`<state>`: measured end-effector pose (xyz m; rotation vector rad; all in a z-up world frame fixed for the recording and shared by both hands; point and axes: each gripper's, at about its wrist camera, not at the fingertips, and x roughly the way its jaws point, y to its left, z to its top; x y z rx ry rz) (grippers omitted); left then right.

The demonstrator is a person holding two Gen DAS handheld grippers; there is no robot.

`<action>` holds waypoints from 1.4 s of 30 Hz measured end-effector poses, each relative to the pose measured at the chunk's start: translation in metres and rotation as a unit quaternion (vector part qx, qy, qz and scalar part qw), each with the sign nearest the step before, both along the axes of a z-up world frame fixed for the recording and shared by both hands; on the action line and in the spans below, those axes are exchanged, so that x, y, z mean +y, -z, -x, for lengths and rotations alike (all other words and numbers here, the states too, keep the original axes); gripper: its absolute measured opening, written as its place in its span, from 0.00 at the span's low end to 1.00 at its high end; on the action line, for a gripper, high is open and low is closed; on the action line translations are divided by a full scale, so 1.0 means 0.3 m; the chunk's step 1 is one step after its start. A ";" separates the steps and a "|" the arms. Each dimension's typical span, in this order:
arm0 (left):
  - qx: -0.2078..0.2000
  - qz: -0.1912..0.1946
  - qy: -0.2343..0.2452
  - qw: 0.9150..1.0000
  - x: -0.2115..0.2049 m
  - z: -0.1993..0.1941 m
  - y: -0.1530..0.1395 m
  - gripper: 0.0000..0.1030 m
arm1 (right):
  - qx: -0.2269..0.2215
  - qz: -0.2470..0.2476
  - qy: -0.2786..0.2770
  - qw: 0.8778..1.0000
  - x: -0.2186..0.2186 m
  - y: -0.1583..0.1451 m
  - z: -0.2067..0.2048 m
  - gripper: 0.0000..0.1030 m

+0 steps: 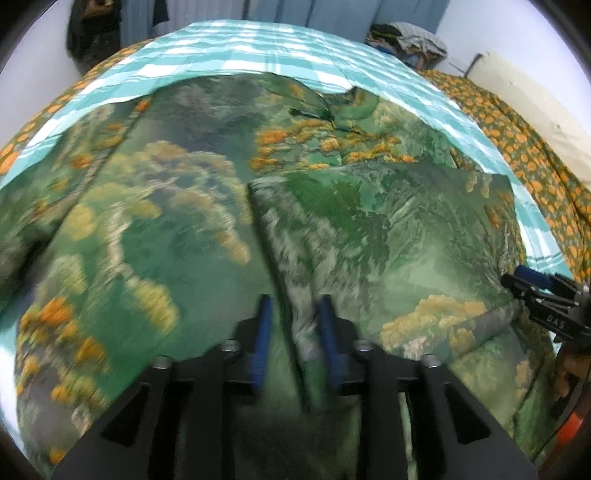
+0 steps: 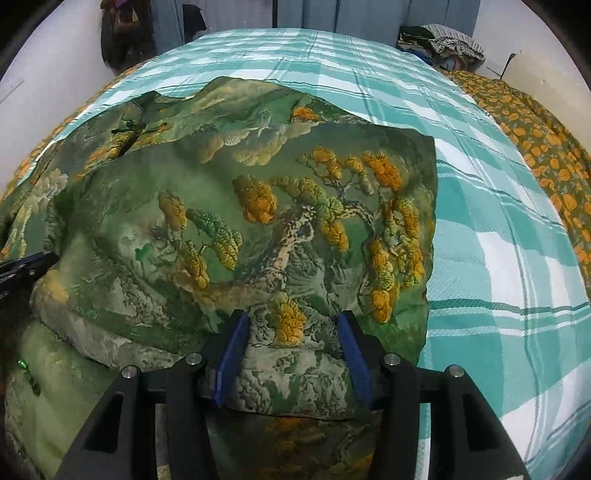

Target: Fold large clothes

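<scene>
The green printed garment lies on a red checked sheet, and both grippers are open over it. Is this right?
Not quite: the sheet is teal and white checked, not red, as the right wrist view shows. The green printed garment does lie on it, with the left gripper and right gripper open over it.

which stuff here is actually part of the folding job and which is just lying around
Part of the job:
- green landscape-print garment with orange and yellow trees
- left gripper
- right gripper
- teal and white checked bedsheet, the folding surface

Lying about:
- pile of mixed clothes at the far corner
- green cloth with orange spots along the right edge
- dark clothing hanging by the wall
</scene>
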<state>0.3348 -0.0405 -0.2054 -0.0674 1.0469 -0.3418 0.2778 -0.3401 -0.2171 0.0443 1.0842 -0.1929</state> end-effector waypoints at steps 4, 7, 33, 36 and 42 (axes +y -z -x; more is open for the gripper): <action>-0.017 0.005 -0.009 1.000 0.109 0.108 -0.078 0.67 | -0.051 -0.016 -0.007 0.999 0.049 -0.093 0.137 0.51; -0.031 -0.005 -0.005 1.000 0.222 0.191 -0.125 0.73 | -0.078 -0.025 -0.028 0.996 0.102 -0.140 0.268 0.51; 0.009 0.226 -0.497 0.838 1.411 0.122 0.098 0.83 | -0.102 -0.035 -0.076 0.991 0.310 -0.073 0.657 0.62; -0.010 0.253 -0.523 0.814 1.453 0.130 0.115 0.71 | -0.102 -0.035 -0.076 0.991 0.310 -0.063 0.649 0.62; -0.030 0.242 -0.483 0.841 1.454 0.114 0.079 0.10 | -0.105 -0.037 -0.074 0.991 0.309 -0.046 0.639 0.64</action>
